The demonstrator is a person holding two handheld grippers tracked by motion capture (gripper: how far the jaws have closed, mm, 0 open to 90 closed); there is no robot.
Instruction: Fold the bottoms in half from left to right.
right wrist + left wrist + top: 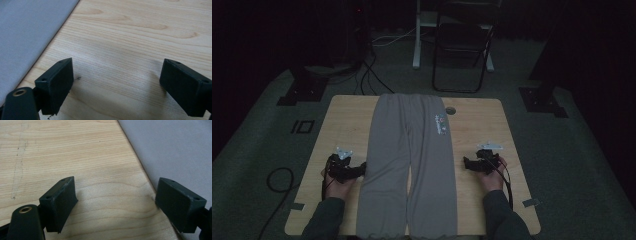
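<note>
A pair of grey trousers (pixel 409 160) lies flat along the middle of the wooden table (pixel 482 125), waistband at the far end, cuffs at the near edge. My left gripper (pixel 361 169) rests on the table just left of the trousers' left leg, jaws wide apart over bare wood; the grey cloth (pixel 180 152) shows at its right. My right gripper (pixel 467 163) sits just right of the right leg, open too, with the cloth (pixel 27 32) at its left. Nothing is between either pair of jaws.
A small printed logo (pixel 440 123) marks the trousers near the waistband, and a round hole (pixel 450 110) sits in the table's far edge. Beyond the table stand a black folding chair (pixel 462 45) and stand bases on a grey floor with cables (pixel 279 182).
</note>
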